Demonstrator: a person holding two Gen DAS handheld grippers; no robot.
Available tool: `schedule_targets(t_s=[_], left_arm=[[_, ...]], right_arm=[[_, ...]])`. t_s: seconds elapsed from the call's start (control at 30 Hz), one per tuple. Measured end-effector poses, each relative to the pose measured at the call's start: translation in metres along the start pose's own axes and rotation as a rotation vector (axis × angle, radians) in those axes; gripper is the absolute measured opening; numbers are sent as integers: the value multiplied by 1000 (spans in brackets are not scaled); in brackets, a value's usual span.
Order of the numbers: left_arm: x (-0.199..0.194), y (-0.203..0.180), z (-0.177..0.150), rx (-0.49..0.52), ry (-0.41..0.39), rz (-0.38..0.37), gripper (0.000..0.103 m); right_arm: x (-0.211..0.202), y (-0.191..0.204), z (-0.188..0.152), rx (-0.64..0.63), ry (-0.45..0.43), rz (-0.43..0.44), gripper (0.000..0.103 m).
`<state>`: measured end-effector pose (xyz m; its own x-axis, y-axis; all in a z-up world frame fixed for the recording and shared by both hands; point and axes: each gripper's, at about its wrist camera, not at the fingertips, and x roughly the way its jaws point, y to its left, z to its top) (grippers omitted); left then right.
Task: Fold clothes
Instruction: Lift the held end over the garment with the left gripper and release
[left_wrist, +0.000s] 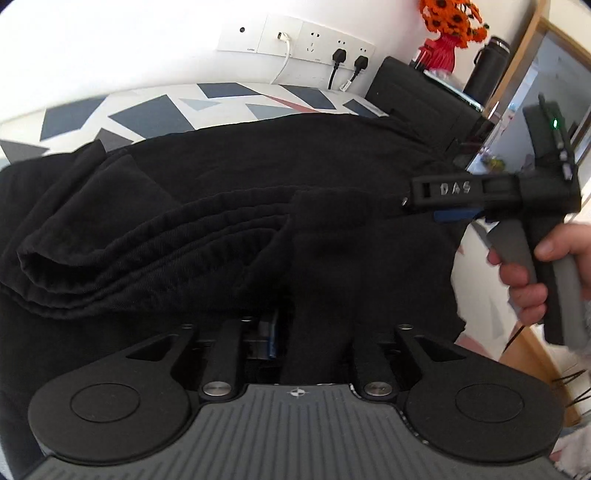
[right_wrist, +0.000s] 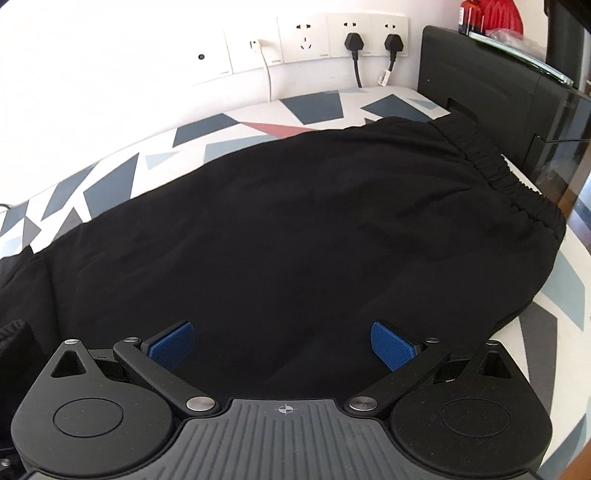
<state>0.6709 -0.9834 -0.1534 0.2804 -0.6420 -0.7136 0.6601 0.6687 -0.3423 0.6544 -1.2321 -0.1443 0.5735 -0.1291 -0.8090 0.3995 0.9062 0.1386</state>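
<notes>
A pair of black trousers (right_wrist: 295, 221) lies on a table with a geometric-pattern cloth (right_wrist: 258, 122); its elastic waistband (right_wrist: 495, 170) is at the far right. In the left wrist view the trouser legs (left_wrist: 147, 240) lie folded over in layers. My left gripper (left_wrist: 314, 332) is shut on a strip of the black fabric that runs up between its fingers. My right gripper (right_wrist: 282, 343) is open, its blue pads (right_wrist: 173, 343) spread just above the trousers, holding nothing. It also shows in the left wrist view (left_wrist: 443, 199), held in a hand over the trousers' right side.
A black box (right_wrist: 498, 85) stands at the table's far right against the wall. Wall sockets with two black plugs (right_wrist: 354, 40) and a white cable sit behind the table. Red vase with orange flowers (left_wrist: 450, 33) and a dark flask (left_wrist: 487, 66) stand on the box.
</notes>
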Motion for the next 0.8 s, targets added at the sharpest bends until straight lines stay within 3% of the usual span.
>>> schedule_targets(t_s=[0.03, 0.1, 0.17, 0.33, 0.43, 0.6, 0.7, 0.8], left_arm=[[-3, 3, 2, -15, 7, -27, 51], [-15, 6, 4, -21, -4, -57, 67], [-31, 8, 4, -13, -31, -71, 67], [-87, 35, -7, -55, -122, -23, 67], [-110, 59, -24, -101, -141, 84, 67], [-125, 83, -52, -150, -99, 198, 67], [-129, 77, -65, -74, -72, 239, 67], [-131, 70, -76, -2, -46, 265, 69]], right_arm=[[2, 1, 1, -5, 3, 2, 102], [3, 4, 4, -14, 7, 13, 102], [4, 9, 8, -24, 8, 33, 102], [1, 26, 21, -55, 8, 117, 102], [-5, 39, 25, -79, 33, 204, 102], [-18, 68, 30, -119, 61, 341, 102], [-21, 94, 27, -215, 93, 409, 102], [-23, 122, 14, -362, 114, 420, 102]])
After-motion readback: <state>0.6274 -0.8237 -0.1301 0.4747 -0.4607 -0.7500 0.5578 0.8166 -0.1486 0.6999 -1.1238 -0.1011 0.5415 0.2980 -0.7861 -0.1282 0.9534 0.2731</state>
